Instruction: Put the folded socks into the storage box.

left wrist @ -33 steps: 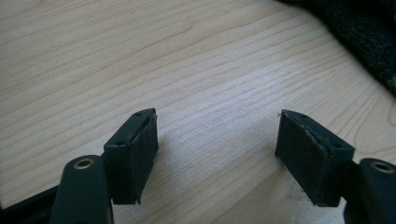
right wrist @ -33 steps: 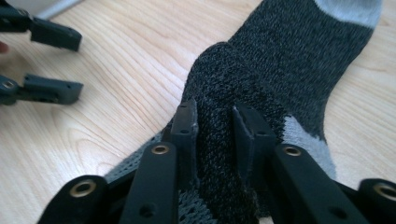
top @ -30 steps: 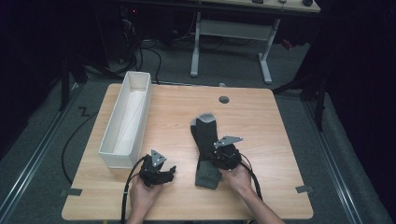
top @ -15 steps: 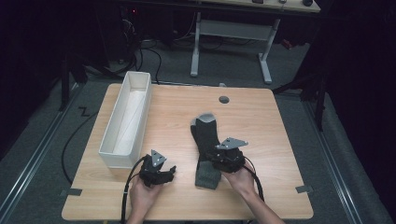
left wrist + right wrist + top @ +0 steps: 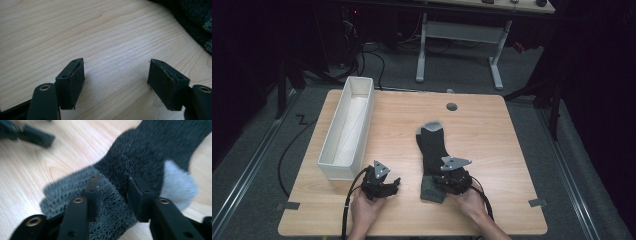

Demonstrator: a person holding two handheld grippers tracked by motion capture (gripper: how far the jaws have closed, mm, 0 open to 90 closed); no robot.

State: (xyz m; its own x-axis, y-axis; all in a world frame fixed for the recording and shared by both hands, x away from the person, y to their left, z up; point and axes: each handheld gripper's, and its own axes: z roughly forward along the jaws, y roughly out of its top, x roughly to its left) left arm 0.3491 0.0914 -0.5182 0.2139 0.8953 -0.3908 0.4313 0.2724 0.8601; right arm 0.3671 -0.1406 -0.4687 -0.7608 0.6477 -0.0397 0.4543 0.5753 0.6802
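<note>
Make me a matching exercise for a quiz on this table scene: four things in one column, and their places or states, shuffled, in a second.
Things:
1. dark grey knitted sock
2. long white rectangular bin
3. left gripper
4. right gripper

Places or states:
A. stands along the left side of the light wooden table
B. jaws wide apart over bare wood, nothing between them
C. lies flat right of the table's middle, pale grey toe at the far end
D. jaws down on the ribbed cuff, knit bunched between them

Pairs: 1-C, 2-A, 3-B, 4-D
</note>
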